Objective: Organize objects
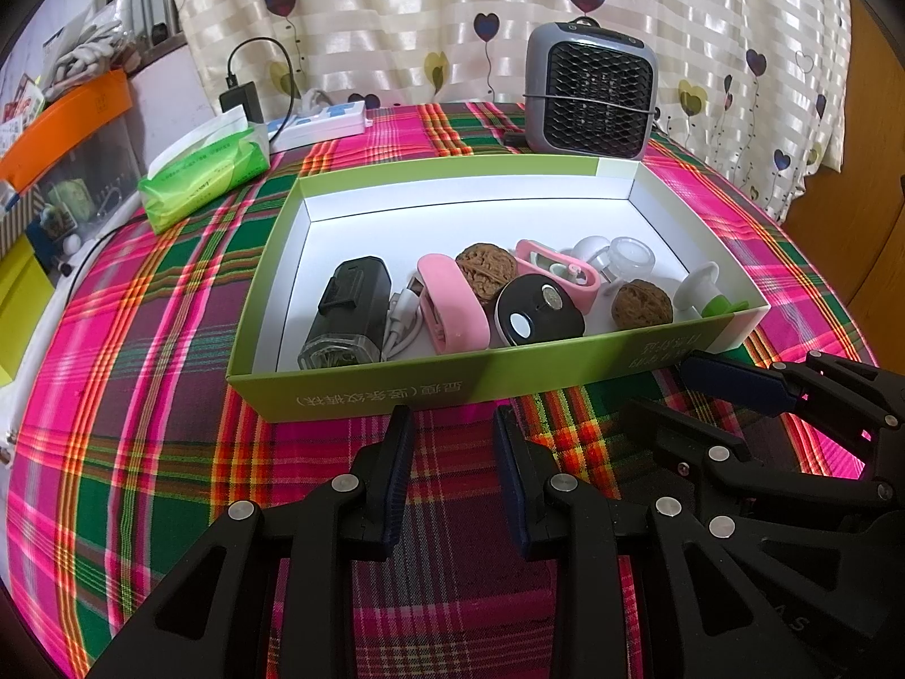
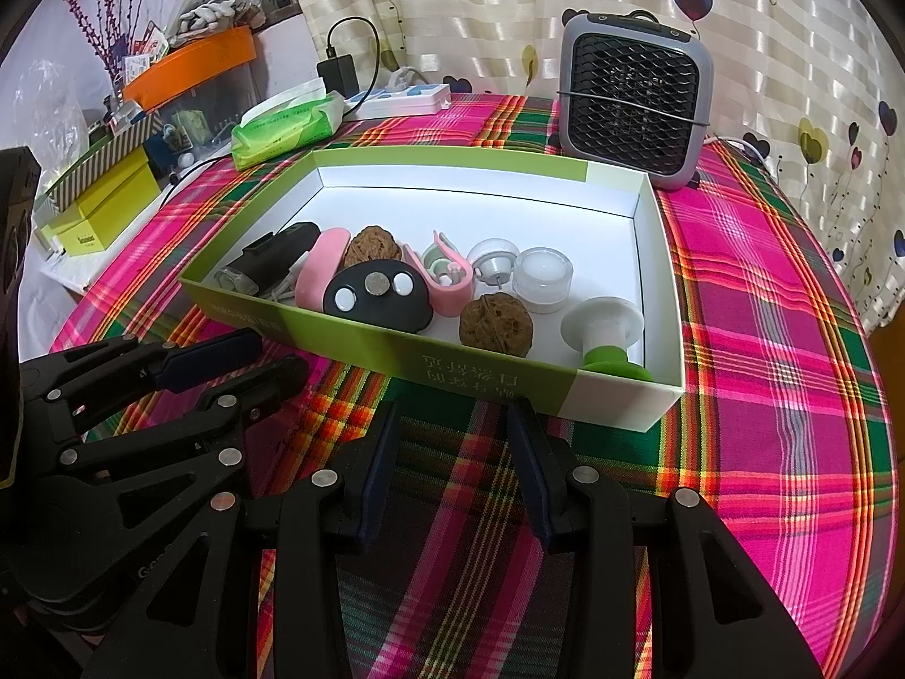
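A green box (image 1: 362,390) (image 2: 509,379) with a white inside lies on the plaid tablecloth. It holds several small items along its near wall: a black bike light (image 1: 348,311) (image 2: 271,257), a white cable (image 1: 401,317), a pink case (image 1: 452,305) (image 2: 319,269), two walnuts (image 1: 486,271) (image 1: 642,305) (image 2: 495,325), a black oval piece (image 1: 537,311) (image 2: 376,294), a clear jar (image 1: 630,257) (image 2: 543,277) and a white-and-green spool (image 1: 701,297) (image 2: 605,339). My left gripper (image 1: 452,435) (image 2: 257,356) and right gripper (image 2: 455,430) (image 1: 662,390) stand open side by side just short of the box, with nothing between their fingers.
A grey fan heater (image 1: 591,96) (image 2: 636,107) stands behind the box. At the back left are a green tissue pack (image 1: 203,175) (image 2: 285,130), a power strip (image 1: 322,121) (image 2: 404,99) and a charger (image 1: 243,99). Boxes and an orange-lidded bin (image 1: 65,124) (image 2: 192,65) crowd the left side.
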The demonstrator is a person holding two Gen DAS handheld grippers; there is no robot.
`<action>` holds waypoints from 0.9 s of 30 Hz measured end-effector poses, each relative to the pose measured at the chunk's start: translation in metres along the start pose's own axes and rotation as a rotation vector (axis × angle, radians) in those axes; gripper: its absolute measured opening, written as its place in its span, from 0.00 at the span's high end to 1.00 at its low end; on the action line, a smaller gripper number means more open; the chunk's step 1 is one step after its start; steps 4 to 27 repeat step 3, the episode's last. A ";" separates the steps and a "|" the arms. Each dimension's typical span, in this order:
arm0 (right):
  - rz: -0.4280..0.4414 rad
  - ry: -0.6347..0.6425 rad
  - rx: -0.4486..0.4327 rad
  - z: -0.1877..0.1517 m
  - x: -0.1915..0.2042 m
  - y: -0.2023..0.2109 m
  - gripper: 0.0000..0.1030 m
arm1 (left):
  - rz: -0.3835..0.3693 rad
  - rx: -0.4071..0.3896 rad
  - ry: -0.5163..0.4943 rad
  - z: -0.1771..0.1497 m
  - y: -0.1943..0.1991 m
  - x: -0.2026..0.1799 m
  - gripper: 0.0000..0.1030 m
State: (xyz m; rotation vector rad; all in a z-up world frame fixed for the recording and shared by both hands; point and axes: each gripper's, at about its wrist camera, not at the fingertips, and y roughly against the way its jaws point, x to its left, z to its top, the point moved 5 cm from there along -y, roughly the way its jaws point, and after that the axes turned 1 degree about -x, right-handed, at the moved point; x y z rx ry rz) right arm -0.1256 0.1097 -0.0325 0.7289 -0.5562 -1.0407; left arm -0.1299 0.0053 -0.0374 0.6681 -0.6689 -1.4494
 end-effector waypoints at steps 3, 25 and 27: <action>0.000 0.000 0.000 0.000 0.000 0.000 0.60 | 0.000 0.000 0.000 0.000 0.000 0.000 0.74; 0.000 0.000 0.000 0.000 0.000 0.000 0.60 | 0.000 0.000 0.000 0.000 0.000 0.000 0.74; 0.000 0.000 0.000 0.000 0.000 0.000 0.60 | 0.000 0.000 0.000 0.000 0.000 0.000 0.74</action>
